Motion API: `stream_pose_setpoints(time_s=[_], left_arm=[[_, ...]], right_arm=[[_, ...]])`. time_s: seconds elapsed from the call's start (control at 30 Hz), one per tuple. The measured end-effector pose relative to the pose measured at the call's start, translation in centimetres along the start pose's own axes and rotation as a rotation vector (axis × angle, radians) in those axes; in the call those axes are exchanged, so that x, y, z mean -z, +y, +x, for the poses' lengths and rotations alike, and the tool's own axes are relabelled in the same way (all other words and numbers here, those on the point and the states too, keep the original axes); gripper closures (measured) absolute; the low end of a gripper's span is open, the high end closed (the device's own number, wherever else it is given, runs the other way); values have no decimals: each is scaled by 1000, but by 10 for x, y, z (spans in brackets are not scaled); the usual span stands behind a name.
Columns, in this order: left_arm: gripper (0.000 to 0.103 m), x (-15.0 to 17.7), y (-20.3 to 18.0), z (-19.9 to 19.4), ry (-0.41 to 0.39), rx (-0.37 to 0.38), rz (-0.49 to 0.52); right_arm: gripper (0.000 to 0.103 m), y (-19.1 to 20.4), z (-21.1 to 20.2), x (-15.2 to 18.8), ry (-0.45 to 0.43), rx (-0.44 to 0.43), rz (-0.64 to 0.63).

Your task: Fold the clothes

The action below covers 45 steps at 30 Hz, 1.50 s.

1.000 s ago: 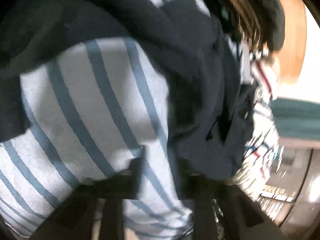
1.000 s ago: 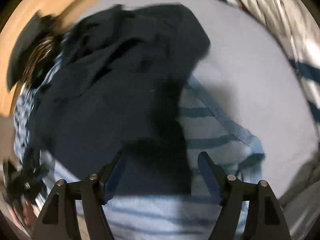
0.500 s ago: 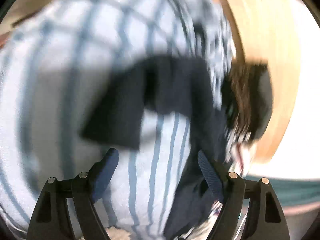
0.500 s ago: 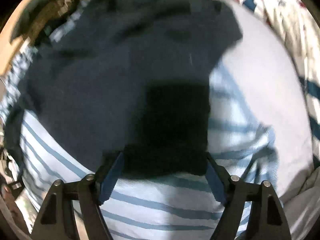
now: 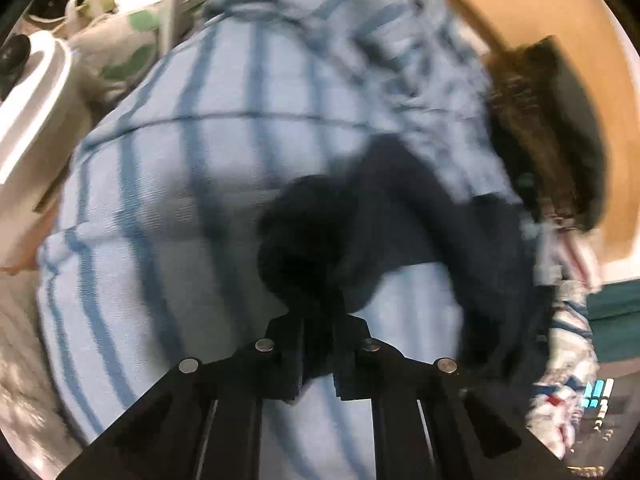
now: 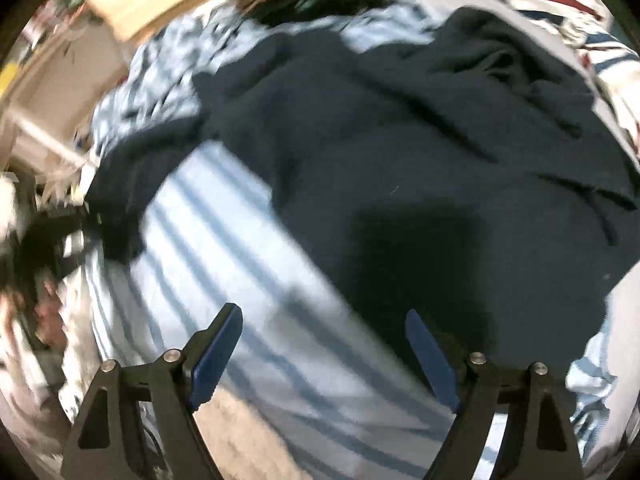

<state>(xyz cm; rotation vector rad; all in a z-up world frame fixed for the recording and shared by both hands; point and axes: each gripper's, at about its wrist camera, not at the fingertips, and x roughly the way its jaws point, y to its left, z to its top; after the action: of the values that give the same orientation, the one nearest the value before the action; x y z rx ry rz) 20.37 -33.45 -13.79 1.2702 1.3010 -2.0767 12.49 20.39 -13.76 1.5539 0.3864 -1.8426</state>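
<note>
A dark navy garment [image 6: 420, 152] lies crumpled over a light blue striped garment [image 6: 224, 280]. In the left wrist view my left gripper [image 5: 318, 320] is shut on a bunched corner of the navy garment [image 5: 316, 236], with the striped garment [image 5: 180, 200] spread beneath it. In the right wrist view my right gripper [image 6: 324, 336] stands open just above the boundary between the striped cloth and the navy cloth, with nothing between its blue pads [image 6: 218, 344].
A brown patterned item [image 5: 532, 120] and a red, white and blue printed fabric [image 5: 568, 352] lie at the right. A white object [image 5: 32, 92] and clutter sit upper left. A wooden surface [image 5: 500, 12] borders the far side.
My left gripper was open half a second ago and has shut on the navy garment's corner. The right gripper has stayed open and shifted over the clothes toward the striped cloth.
</note>
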Motion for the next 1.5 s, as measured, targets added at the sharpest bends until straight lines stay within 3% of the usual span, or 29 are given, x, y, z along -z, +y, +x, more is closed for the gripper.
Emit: stream_pose_setpoints(time_s=[0.07,0.2,0.37,0.47,0.5,0.53,0.57,0.6,0.67,0.8,0.93,0.97,1.03,1.17,1.27,1.3,1.33,1.37,1.43,1.5], left_arm=[[95,0,-12,-20,-34,144,-8],[95,-8,-79,-58,-35,389,140],[95,-8,-208,-64,-6,553,366],[93,11,-279,-33,83,585,451],[76,19,-297,-18,140,581,462],[37,27,-308,3,234,572,450],[19,37,-310,24,340,586,412],[14,47,-311,45,439,601,373],[14,62,-297,79,574,649,279],[14,68,-226,107,561,630,94],[14,40,-106,86,196,414,-220],[14,34,-83,87,149,361,-288],[14,22,-59,104,168,333,-347],[14,7,-93,134,265,431,-258],[17,0,-137,158,313,383,-148],[31,-1,-147,165,306,336,-133],[69,-2,-154,165,284,290,-110],[82,-2,-161,162,263,243,-57],[87,-4,-176,154,216,155,44],[89,-10,-180,133,120,114,103]], right_arm=[[16,3,6,9,32,9,-17],[16,-15,11,18,65,0,42],[16,-39,2,16,9,-46,168],[16,-51,-4,18,-7,-42,211],[16,-54,-5,21,-9,-37,219],[16,-58,-7,23,-11,-31,228],[16,-62,-8,25,-13,-25,237],[15,-66,-10,27,-15,-20,245],[15,-74,-13,31,-19,-8,263],[15,-82,-8,35,-16,39,259],[15,-86,-3,39,-13,75,226],[15,-86,-1,39,-11,78,222],[15,-89,5,38,-6,41,256],[15,-95,17,36,-5,-50,360],[15,-96,11,35,-26,-41,368],[15,-97,8,36,-33,-37,368],[14,-99,3,37,-43,-28,380],[14,-102,-2,39,-53,-22,398],[13,-109,-9,42,-66,-12,426],[12,-117,-12,42,-68,2,438]])
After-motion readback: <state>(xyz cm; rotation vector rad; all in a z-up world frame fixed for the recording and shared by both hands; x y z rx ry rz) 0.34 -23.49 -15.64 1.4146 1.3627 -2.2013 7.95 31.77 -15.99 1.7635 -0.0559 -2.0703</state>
